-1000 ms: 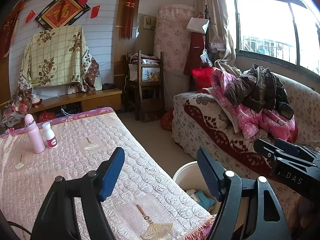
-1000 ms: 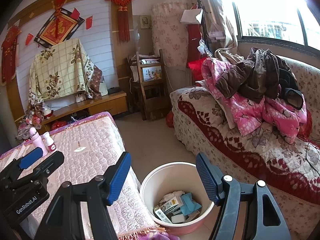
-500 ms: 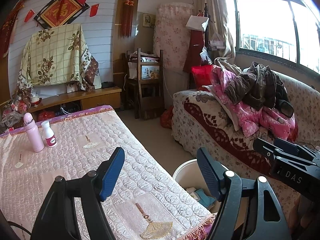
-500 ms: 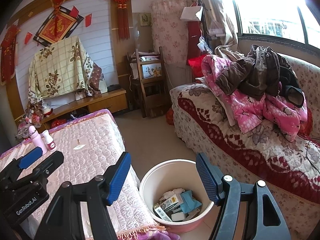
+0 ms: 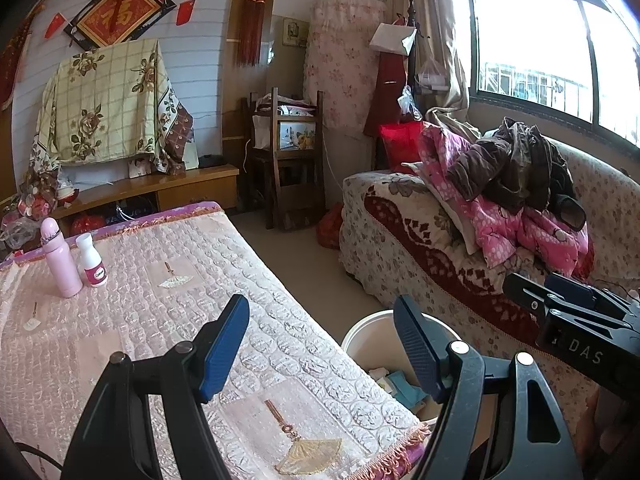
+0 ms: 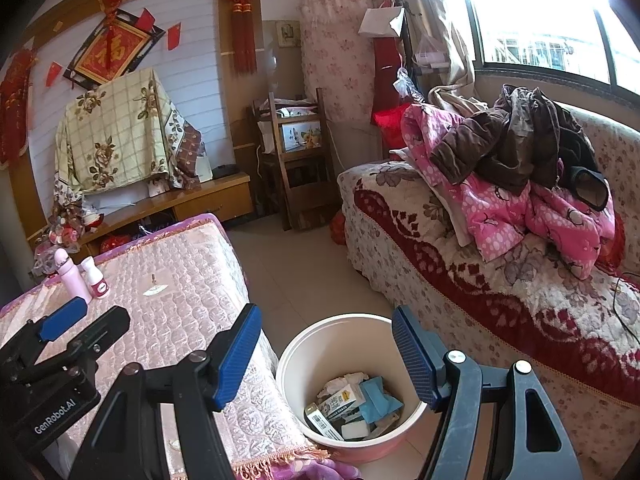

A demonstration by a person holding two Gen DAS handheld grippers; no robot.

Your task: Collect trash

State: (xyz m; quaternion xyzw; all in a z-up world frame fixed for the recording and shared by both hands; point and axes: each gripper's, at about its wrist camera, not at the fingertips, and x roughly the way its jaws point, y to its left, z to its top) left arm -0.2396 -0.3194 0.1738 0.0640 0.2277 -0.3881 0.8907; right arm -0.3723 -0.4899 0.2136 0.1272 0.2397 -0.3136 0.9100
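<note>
A cream bin [image 6: 340, 336] with a pink base stands on the floor beside the table; boxes, a blue wrapper and crumpled paper [image 6: 352, 400] lie inside. My right gripper [image 6: 326, 352] hangs open above the bin with nothing between its blue pads. Over the table's near corner my left gripper [image 5: 322, 344] is open and empty; the bin [image 5: 372, 336] shows partly behind its right finger. Each gripper appears at the edge of the other's view. A pink bottle [image 5: 60, 258] and a small white bottle [image 5: 92, 260] stand at the table's far left.
The table [image 5: 168, 312] wears a pink quilted cover with a fringe. A floral sofa [image 6: 500, 280] piled with pink and brown clothes runs along the right under the window. A wooden chair [image 6: 300, 160] and a low cabinet [image 6: 180, 200] stand at the back.
The left wrist view has crept slightly, the bottles sliding a little down and right in frame. The right view is almost unchanged. Both grippers stay open and empty.
</note>
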